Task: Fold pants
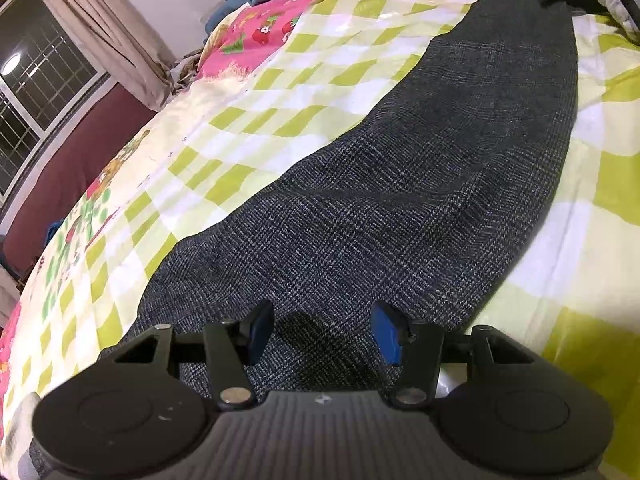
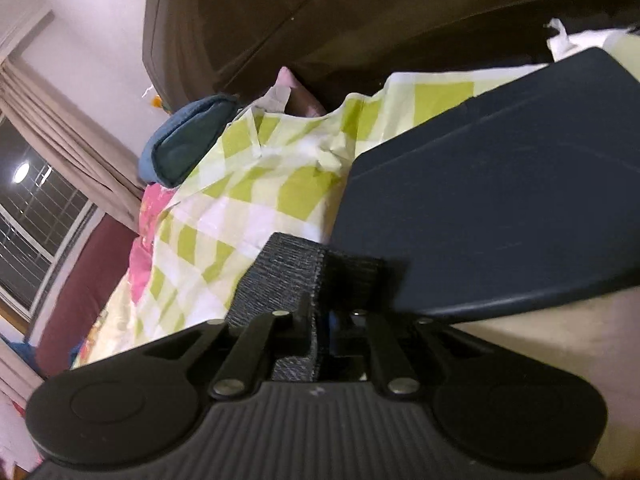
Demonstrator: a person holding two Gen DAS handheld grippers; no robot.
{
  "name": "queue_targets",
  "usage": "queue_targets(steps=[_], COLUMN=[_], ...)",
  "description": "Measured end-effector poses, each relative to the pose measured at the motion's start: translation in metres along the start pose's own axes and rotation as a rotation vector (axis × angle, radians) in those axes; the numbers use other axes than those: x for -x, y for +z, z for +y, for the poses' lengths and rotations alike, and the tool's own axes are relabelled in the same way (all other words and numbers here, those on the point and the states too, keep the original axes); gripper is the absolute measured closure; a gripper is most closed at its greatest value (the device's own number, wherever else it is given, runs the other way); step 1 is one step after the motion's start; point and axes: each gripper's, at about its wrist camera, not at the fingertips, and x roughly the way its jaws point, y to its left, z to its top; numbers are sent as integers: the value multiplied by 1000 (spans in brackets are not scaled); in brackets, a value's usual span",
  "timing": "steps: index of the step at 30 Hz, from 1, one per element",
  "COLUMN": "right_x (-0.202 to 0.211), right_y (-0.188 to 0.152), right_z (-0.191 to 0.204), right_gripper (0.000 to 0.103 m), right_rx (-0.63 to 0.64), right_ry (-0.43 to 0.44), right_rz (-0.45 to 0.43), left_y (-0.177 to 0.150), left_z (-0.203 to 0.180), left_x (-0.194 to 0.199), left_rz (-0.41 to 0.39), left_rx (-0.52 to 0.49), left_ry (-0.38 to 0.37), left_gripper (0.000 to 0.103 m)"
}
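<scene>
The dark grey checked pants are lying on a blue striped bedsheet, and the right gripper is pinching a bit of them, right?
Not quite. The dark grey checked pants lie on a green-and-white checked bedsheet, not a blue striped one; the left wrist view shows it. The rest holds: the right gripper is shut on a fold of the pants.

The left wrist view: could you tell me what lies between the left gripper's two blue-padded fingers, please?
In the left wrist view, only the dark grey checked woven pants lie between the fingers of the open left gripper, spread on the green-and-white checked bedsheet; the pads are not pressing the fabric.
</scene>
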Motion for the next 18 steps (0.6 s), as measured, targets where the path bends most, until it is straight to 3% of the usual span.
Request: queue_targets(steps=[6, 8, 11, 15, 16, 18], right_x=[-12, -20, -13, 10, 7, -14], right_y=[10, 13, 18, 26, 24, 19], right_z=[16, 21, 38, 37, 36, 33], right_gripper=[94, 95, 96, 96, 96, 93], right_rx=[99, 112, 152, 88, 100, 148], right_ry=[-88, -95, -50, 9, -21, -143], right_rz=[-52, -34, -50, -155, -162, -87], left_y=[-1, -2, -1, -4, -5, -7], left_z=[1, 1, 3, 5, 4, 2], left_x=[0, 1, 1, 1, 1, 0], left_rz=[-5, -9, -12, -26, -29, -31], left_rx=[17, 17, 31, 57, 67, 81], left_ry=[1, 3, -2, -3, -1, 10], left_gripper=[36, 36, 36, 36, 36, 35])
